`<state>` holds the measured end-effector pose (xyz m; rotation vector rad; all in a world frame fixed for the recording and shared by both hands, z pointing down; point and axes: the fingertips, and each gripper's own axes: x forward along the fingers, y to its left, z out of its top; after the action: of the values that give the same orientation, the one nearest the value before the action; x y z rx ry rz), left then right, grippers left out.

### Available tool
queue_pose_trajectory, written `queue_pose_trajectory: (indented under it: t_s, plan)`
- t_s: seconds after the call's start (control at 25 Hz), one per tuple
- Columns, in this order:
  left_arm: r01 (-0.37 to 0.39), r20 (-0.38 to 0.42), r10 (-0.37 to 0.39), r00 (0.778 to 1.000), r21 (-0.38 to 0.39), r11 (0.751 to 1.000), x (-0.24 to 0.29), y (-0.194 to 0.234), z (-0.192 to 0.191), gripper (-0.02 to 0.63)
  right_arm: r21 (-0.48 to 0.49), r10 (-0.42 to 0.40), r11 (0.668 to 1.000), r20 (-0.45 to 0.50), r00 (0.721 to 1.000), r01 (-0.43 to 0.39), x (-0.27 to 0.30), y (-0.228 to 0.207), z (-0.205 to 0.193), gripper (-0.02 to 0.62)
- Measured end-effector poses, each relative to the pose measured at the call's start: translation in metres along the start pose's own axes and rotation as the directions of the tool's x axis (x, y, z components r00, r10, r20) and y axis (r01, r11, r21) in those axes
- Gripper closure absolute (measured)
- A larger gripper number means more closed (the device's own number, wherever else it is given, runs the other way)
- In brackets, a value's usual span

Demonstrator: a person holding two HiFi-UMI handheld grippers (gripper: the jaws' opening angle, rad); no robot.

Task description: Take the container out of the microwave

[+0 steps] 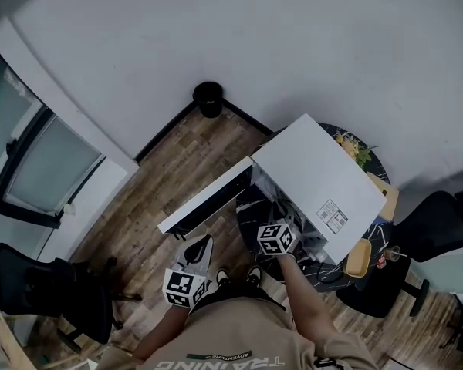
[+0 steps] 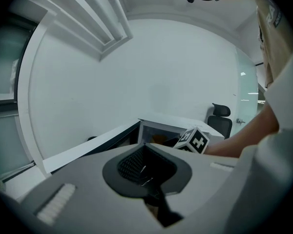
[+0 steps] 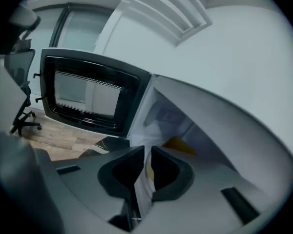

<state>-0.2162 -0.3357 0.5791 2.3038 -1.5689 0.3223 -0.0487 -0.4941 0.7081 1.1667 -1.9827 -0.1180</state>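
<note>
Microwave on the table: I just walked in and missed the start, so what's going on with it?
A person is working at the white microwave, whose door stands swung open. The right gripper reaches into the cavity, its jaws closed on a thin pale edge, apparently the rim of the container, with something yellow behind it. The container is not yet out. The left gripper is shut and empty, held back near the person's body.

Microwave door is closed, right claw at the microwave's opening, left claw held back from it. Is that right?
No. The door of the microwave stands open, as the right gripper view shows. The right claw is at the opening and the left claw is held back.
</note>
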Motion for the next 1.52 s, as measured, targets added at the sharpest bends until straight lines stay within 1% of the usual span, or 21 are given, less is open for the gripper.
queue_pose_trajectory:
  t_s: [0.16,0.28,0.56,0.76,0.96,1.12,1.36,1.52]
  plan:
    - [0.002,-0.034,-0.003,0.999,-0.029,1.0,0.001,0.013,-0.01,0.6,0.021,-0.034,0.999,-0.036,0.999,0.035,0.02,-0.009,-0.002,0.586]
    - [0.008,-0.051,-0.009,0.999,-0.036,0.999,0.004,0.02,-0.012,0.6,0.029,-0.039,0.999,-0.067,0.997,0.041,0.033,-0.012,-0.007,0.586]
    - [0.006,-0.074,-0.008,0.997,-0.036,0.999,0.01,0.03,-0.015,0.6,0.024,-0.01,1.0,-0.13,0.992,0.013,0.053,-0.011,-0.02,0.585]
    - [-0.009,-0.079,0.005,0.997,-0.046,0.999,0.008,0.034,-0.02,0.6,-0.012,0.005,1.0,-0.154,0.988,-0.007,0.062,-0.007,-0.026,0.586]
    - [-0.015,-0.073,0.012,0.997,-0.046,0.999,0.003,0.033,-0.02,0.6,-0.039,0.035,0.998,-0.137,0.99,-0.041,0.054,0.0,-0.023,0.586]
    - [-0.007,-0.055,0.005,0.998,-0.041,0.999,0.002,0.025,-0.016,0.6,-0.037,0.049,0.998,-0.104,0.993,-0.053,0.037,0.003,-0.016,0.586]
    - [0.027,-0.025,-0.027,0.999,-0.021,0.999,-0.001,0.01,-0.008,0.6,-0.048,0.073,0.996,-0.05,0.996,-0.075,-0.004,0.016,-0.005,0.586]
    - [0.062,0.0,-0.062,0.998,-0.003,0.998,-0.007,-0.001,-0.004,0.6,-0.038,0.09,0.995,-0.029,0.995,-0.091,-0.038,0.03,-0.006,0.586]
